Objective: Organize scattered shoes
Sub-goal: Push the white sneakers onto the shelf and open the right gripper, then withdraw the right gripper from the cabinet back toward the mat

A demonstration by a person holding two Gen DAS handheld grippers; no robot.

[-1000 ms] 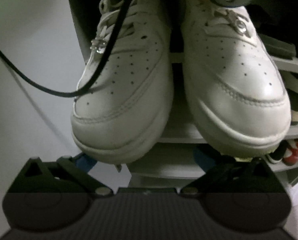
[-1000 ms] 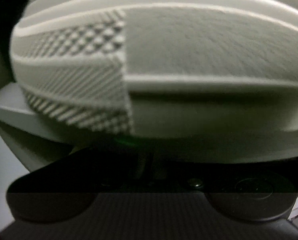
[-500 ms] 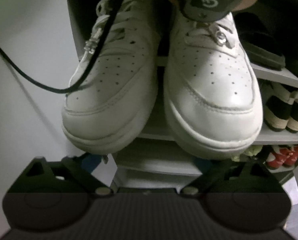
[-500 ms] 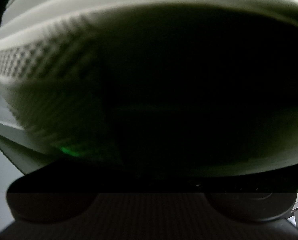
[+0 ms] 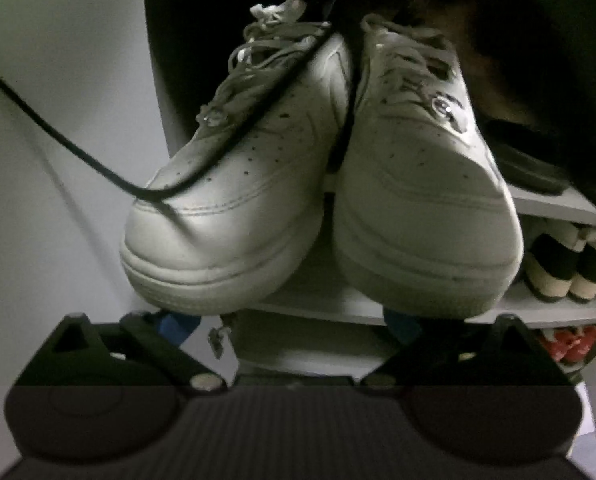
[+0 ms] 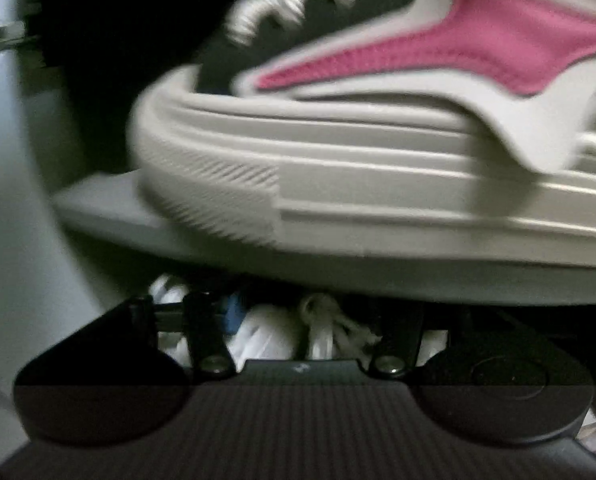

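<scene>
Position of the white sneakers (image 5: 418, 208) relative to the left camera has changed over the last second: the pair now appears smaller and farther off, with more of the laces in view. In the right wrist view, the ribbed sole that filled the lens has dropped back. The side of a pink-and-white sneaker (image 6: 418, 120) now shows, standing on an upper shelf board (image 6: 110, 208).

Judgement: the white pair is being seated on the rack and the grippers are easing away. Placement looks near completion rather than finished.

**Location.** The pair stands side by side, touching, on a grey shelf (image 5: 338, 304), toes toward the left camera. The toe caps overhang the front edge. A black sandal (image 5: 530, 168) lies beside the pair, and black-and-cream shoes (image 5: 558, 268) and red shoes (image 5: 570, 344) occupy the lower shelves.

**Appearance.** White perforated leather, thick rubber soles, loose laces and a metal lace tag on each shoe. A black cable (image 5: 98, 164) lies across one toe box.

**Grippers.**
- Left gripper (image 5: 290, 322): fingers spread wide below the toes, holding nothing.
- Right gripper (image 6: 310, 320): fingers drawn close together, with white lace and upper material (image 6: 330, 328) between them. It appears clamped on the pair from above. Which shoe it holds cannot be told.
</scene>
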